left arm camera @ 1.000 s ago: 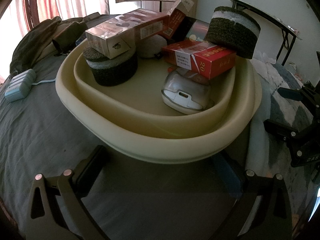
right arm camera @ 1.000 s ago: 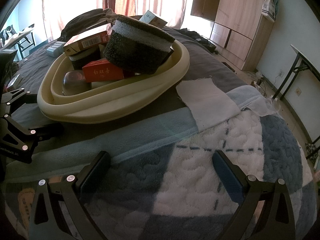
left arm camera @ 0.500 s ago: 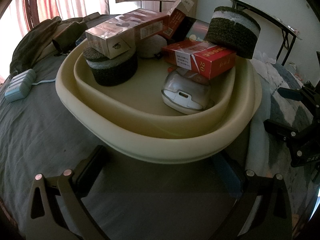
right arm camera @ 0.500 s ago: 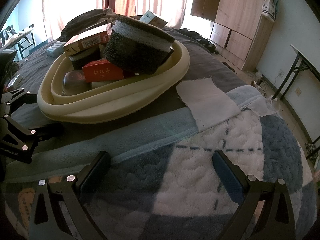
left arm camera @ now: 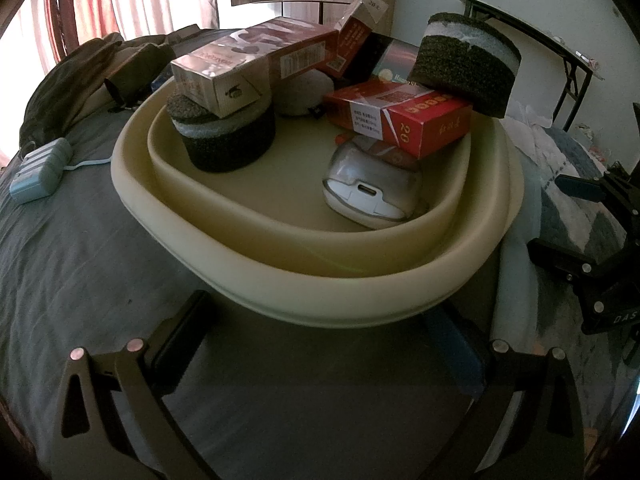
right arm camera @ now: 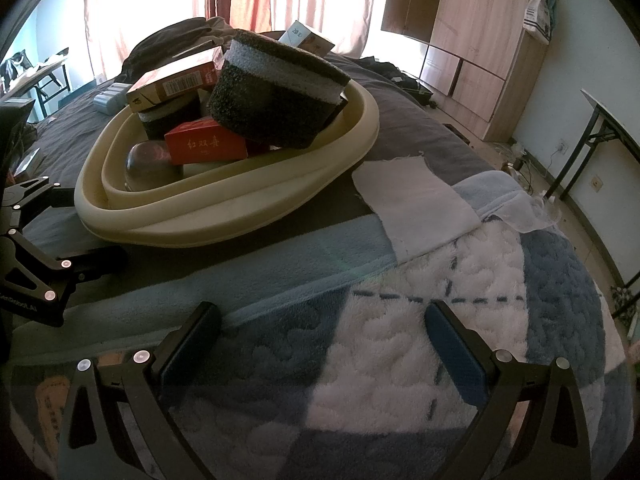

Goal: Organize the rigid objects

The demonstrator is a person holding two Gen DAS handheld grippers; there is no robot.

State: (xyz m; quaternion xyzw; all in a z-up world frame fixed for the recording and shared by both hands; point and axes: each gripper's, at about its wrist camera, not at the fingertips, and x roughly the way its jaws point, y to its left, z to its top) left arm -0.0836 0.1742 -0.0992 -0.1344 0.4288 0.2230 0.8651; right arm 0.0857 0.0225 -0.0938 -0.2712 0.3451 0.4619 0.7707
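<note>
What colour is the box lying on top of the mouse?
Red box with white label; clearest in left wrist view.

boxes (left arm camera: 394,118) in basin (left arm camera: 304,276), on bed (left arm camera: 80,248)

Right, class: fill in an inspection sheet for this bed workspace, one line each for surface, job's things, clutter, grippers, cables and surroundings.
Surface: bed with grey sheet; patterned blue-white blanket on one side.
Job's things: cream tray holds two black-and-white foam rounds, red box, silver box, white rounded device; all piled loosely.
Clutter: white cloth beside tray; dark bundle behind tray.
Grippers: left tool open, empty, just short of the tray; right tool open, empty, over blanket.
Cables: power strip with white cord on sheet.
Surroundings: curtains, wooden wardrobe, folding table.
</note>
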